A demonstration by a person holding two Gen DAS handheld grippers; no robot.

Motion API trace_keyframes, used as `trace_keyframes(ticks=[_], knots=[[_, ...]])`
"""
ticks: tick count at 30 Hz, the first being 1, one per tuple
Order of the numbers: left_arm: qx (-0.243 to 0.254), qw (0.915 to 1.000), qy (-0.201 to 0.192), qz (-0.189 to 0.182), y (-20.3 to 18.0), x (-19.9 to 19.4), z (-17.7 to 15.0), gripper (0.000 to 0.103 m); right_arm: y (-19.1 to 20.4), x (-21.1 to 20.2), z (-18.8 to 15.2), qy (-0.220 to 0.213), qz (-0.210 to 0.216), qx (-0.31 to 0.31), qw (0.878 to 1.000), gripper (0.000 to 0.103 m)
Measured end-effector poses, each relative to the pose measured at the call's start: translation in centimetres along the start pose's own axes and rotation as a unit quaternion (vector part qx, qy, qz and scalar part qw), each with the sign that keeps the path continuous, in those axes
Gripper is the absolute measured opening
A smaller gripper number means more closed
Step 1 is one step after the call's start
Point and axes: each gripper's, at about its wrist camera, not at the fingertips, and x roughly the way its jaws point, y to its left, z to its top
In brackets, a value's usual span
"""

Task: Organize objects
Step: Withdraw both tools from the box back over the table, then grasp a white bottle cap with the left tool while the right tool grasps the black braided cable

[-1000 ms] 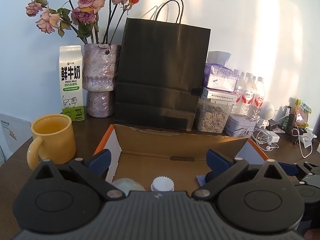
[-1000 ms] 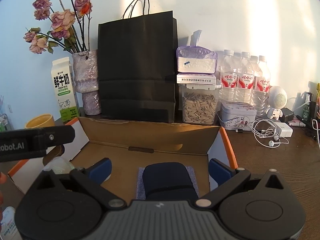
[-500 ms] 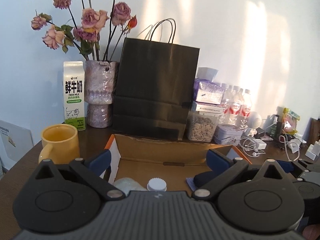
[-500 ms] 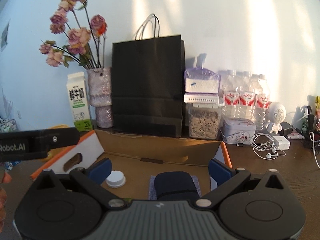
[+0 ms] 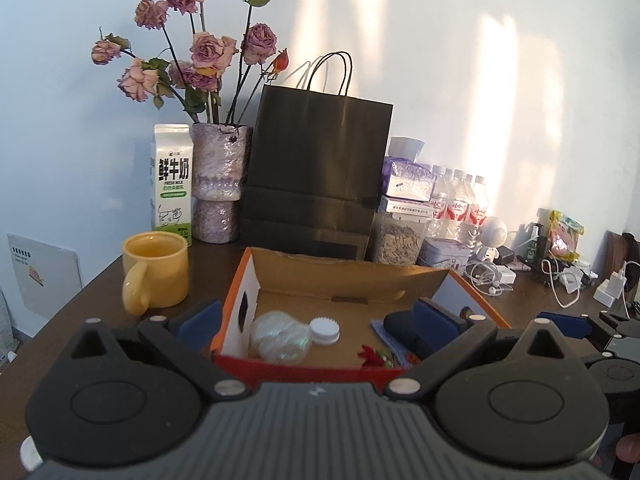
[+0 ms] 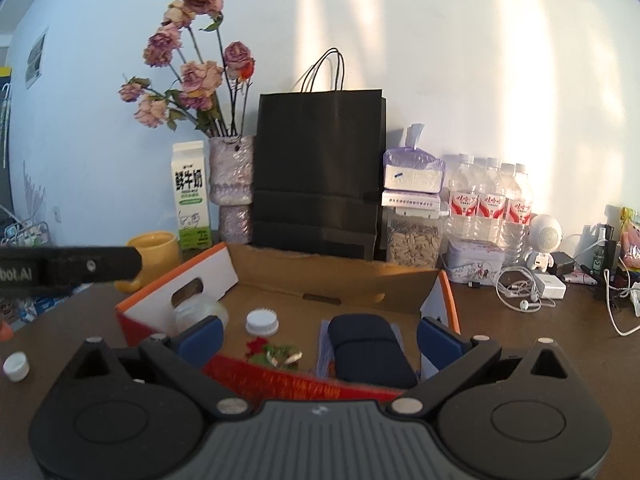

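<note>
1. The left gripper (image 5: 316,320) is held level, jaws spread wide, gripping nothing, in front of the cardboard box (image 5: 352,276).
2. The right gripper (image 6: 318,334) is likewise level, wide apart and empty.
3. Beyond its fingers, inside the box, lie a dark case (image 6: 368,350), a white cap (image 6: 262,322) and a clear bag (image 6: 200,310).
4. A yellow mug (image 5: 156,270) stands left of the box.

Warm low sun, heavy fisheye warp

Soft orange window patches glow on the wall (image 5: 500,92) while the tabletop (image 6: 520,344) sits in dim shade; corners vignette black, straight lines bow, and the near red box edge (image 6: 304,380) smears blurry.
</note>
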Motion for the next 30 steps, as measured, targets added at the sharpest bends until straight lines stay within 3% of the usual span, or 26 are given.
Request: trace_keyframes(ticks=[20, 30], knots=[[0.012, 0.9978, 0.057, 0.032, 3.8, -7.2, -6.7, 0.103, 3.3, -6.2, -7.5, 0.062, 0.035, -0.02, 0.997, 0.103], [0.002, 0.9949, 0.092, 0.04, 5.6, -8.5, -9.6, 0.103, 5.2, -7.4, -9.9, 0.094, 0.061, -0.017, 0.994, 0.103]])
